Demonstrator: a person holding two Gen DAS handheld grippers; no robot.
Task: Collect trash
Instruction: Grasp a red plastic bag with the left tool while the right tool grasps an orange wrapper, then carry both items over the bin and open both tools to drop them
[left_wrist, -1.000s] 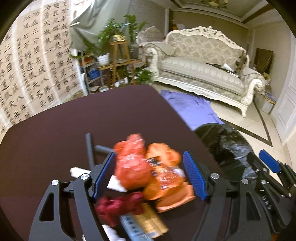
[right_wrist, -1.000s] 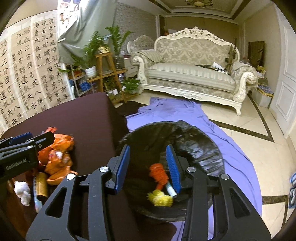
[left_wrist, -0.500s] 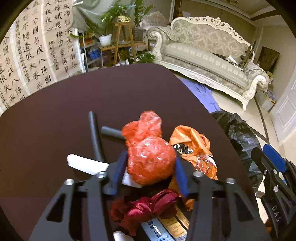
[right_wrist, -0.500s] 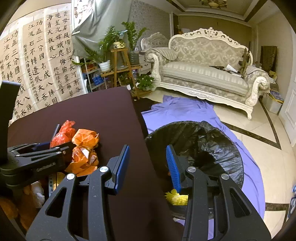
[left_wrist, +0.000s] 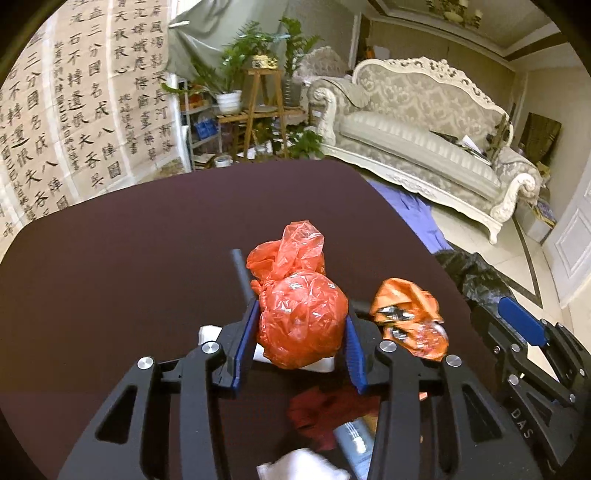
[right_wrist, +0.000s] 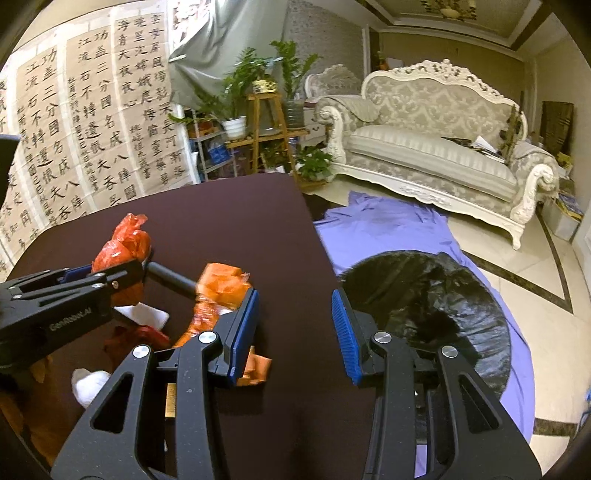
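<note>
A knotted red plastic bag (left_wrist: 303, 321) sits between the blue pads of my left gripper (left_wrist: 301, 314). The jaws are closing and both pads press on the bag's sides. From the right wrist view the same red bag (right_wrist: 125, 243) shows at the tip of the left gripper (right_wrist: 110, 273). An orange snack wrapper (left_wrist: 410, 317) lies just right of it on the dark table (left_wrist: 147, 258). My right gripper (right_wrist: 293, 299) hangs open over the table's right edge, with the orange wrapper (right_wrist: 221, 291) beside its left finger. A black-lined trash bin (right_wrist: 436, 302) stands on the floor to its right.
More litter lies near the left gripper: a dark red crumpled scrap (left_wrist: 325, 413), white tissue (left_wrist: 303, 465), a black tube (left_wrist: 240, 273). A purple cloth (right_wrist: 388, 229) covers the floor under the bin. A white sofa (right_wrist: 436, 147) and plant stands line the back.
The left jaws have closed from wide apart onto the red bag, which now sits apart from the pile. The right gripper has swung left from above the bin to the table edge.
</note>
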